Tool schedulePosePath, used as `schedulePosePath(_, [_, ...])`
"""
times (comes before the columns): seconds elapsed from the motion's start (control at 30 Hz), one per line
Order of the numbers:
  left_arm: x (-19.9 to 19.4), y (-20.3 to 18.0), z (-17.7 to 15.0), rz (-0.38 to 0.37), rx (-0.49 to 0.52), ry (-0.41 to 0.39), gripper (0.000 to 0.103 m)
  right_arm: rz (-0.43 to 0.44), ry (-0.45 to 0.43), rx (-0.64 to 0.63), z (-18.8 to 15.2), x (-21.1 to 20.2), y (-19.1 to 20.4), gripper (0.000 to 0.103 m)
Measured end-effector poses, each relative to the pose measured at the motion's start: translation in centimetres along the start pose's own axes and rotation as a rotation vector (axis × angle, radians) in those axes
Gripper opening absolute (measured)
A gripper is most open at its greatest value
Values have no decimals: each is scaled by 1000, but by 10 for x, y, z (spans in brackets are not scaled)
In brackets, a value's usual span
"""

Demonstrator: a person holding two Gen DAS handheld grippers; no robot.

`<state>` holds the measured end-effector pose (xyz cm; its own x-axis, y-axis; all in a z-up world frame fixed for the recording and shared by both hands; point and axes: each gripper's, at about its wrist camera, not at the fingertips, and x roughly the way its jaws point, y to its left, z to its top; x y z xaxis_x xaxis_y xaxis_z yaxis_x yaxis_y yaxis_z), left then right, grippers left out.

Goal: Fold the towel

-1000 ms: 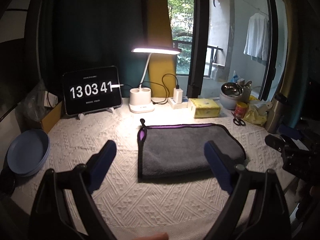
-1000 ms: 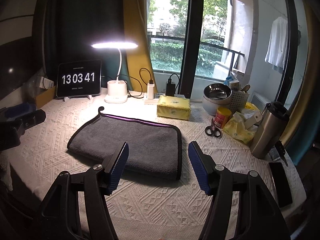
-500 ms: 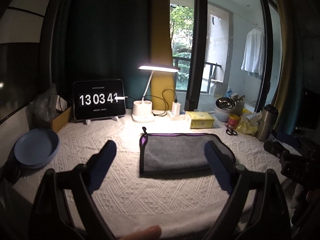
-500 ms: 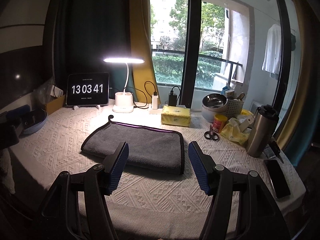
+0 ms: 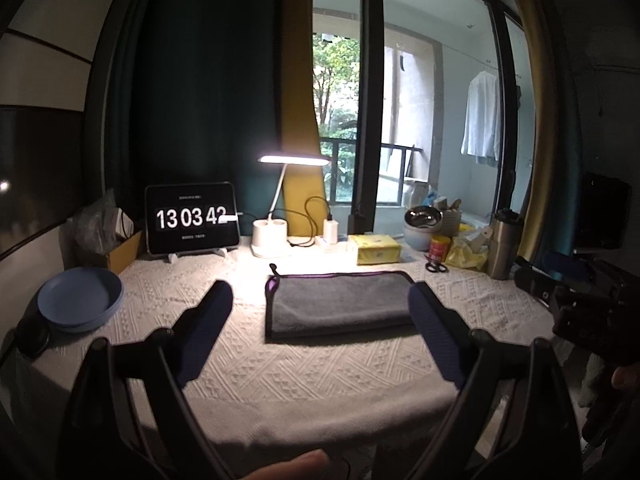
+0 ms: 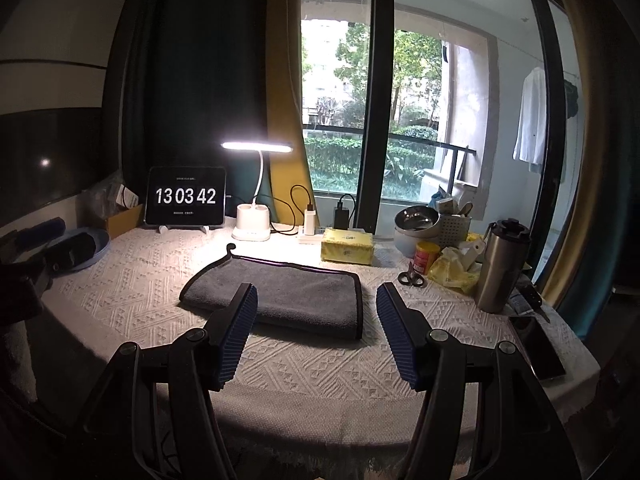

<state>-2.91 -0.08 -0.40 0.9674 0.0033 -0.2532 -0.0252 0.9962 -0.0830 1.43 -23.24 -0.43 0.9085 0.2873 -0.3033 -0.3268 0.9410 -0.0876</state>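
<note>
A grey towel with a dark, purple-lined hem lies folded flat in the middle of the table on a white textured cloth; it also shows in the right wrist view. My left gripper is open and empty, held back above the table's front edge, apart from the towel. My right gripper is open and empty too, likewise back from the towel. The right gripper's body shows at the right edge of the left wrist view.
At the back stand a clock tablet, a lit desk lamp, a yellow tissue pack, bowls, a red can, scissors and a steel tumbler. A blue plate lies left; a phone right.
Both grippers have pulled back and up from the table, so the towel looks smaller and farther. The towel has not moved. Both stay open.
</note>
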Motion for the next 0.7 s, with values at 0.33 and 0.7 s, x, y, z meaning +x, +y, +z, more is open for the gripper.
schedulePosePath(0.33, [-25,-5,-5,4,17,-32,91,33,-20,19,-14,-30,13,65])
schedulePosePath(0.7, [-27,-1,-5,9,10,-42,91,28,-34,24,-12,-31,13,65])
